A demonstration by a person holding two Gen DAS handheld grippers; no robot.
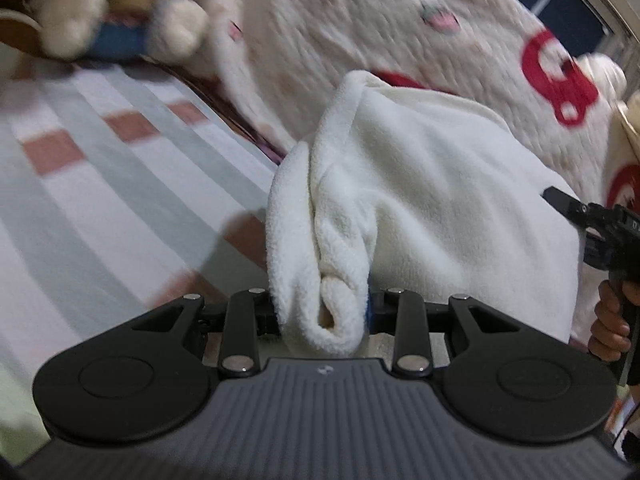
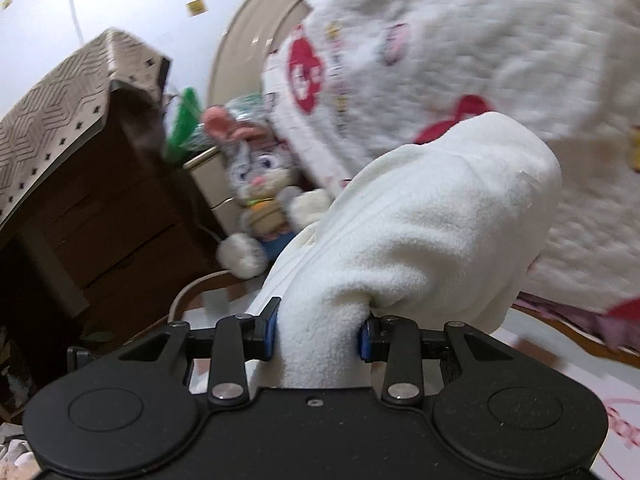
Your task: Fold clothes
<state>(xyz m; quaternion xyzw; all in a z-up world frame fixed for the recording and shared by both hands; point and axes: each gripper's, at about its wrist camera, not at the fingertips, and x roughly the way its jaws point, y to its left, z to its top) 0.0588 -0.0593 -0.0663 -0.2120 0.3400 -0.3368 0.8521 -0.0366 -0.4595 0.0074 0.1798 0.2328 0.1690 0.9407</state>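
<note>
A white fleece garment point(image 1: 432, 184) hangs bunched between both grippers, held above the bed. My left gripper point(image 1: 322, 312) is shut on a rolled edge of the garment. My right gripper point(image 2: 320, 334) is shut on another thick fold of the same garment point(image 2: 420, 224). The right gripper and the hand that holds it also show at the right edge of the left wrist view point(image 1: 600, 232). The fingertips of both grippers are hidden by the fleece.
A striped bedsheet with pink squares point(image 1: 100, 184) lies below on the left. A white quilt with red prints point(image 1: 400, 40) is heaped behind. A plush rabbit point(image 2: 260, 196) sits by a brown nightstand point(image 2: 100, 200) with a patterned cover.
</note>
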